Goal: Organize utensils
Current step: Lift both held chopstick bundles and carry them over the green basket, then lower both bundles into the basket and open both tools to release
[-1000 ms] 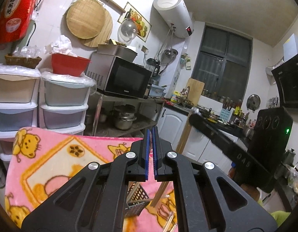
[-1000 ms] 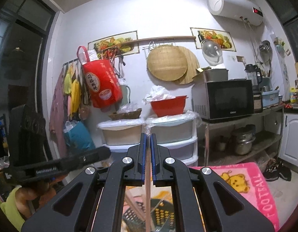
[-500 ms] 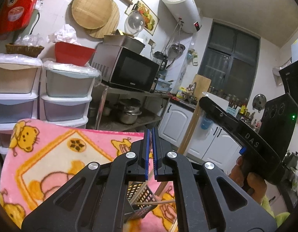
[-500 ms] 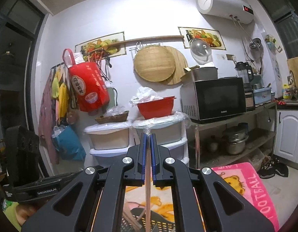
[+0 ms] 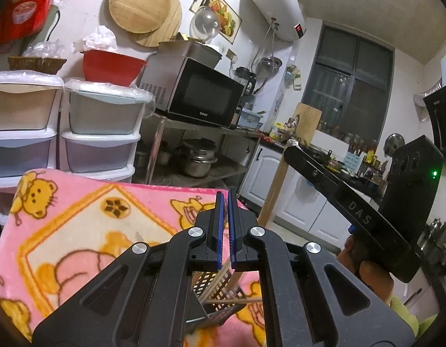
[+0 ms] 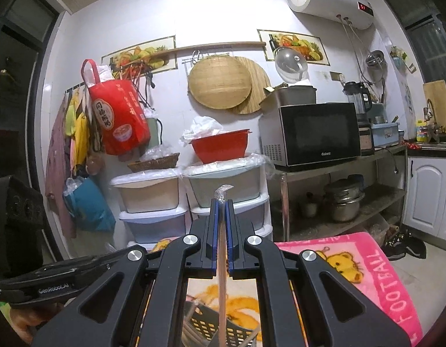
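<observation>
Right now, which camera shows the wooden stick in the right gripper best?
Left wrist: the wooden stick shows from the right gripper down toward the basket. Right wrist sees only a thin edge-on strip between closed fingers.

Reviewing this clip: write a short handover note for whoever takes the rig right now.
Right gripper: shut on a long wooden stick, held upright, lower end over the black slotted basket.
Left gripper: shut, holding nothing, above the same basket.
Basket sits on the pink blanket; several wooden sticks already stand in it.
Done: some utensils binned.
Left: probably lower and release the held stick; whether others remain is out of view.
</observation>
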Demonstrator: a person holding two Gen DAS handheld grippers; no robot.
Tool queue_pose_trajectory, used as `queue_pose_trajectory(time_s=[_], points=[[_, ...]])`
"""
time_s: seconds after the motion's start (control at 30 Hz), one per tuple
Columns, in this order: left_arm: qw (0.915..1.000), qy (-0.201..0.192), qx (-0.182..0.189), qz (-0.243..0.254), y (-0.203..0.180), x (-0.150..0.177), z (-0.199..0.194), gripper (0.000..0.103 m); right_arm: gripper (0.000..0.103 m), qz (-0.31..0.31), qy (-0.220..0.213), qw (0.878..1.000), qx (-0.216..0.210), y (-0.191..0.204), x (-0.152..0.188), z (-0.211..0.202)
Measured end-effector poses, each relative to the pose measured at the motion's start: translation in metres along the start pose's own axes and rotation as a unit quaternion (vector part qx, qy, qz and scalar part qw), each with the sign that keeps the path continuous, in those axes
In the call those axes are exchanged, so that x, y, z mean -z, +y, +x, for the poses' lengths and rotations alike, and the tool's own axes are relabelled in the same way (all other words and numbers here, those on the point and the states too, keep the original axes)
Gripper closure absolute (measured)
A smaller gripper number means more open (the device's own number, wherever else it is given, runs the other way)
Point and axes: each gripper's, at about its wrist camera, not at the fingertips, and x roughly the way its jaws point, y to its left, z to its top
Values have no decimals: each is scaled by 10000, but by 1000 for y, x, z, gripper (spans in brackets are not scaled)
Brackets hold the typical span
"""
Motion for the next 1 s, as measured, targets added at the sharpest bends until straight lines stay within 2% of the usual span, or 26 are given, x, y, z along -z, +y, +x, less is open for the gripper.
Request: queue_pose_trajectory(time_s=[0.37,1.0], points=[[9996,256,-36,-85,10,23,18,102,98,77,249,9996,53,-8,32,15],[9988,427,-65,-229,22,40,16,102,97,0,461,9988,175,-5,52,6]])
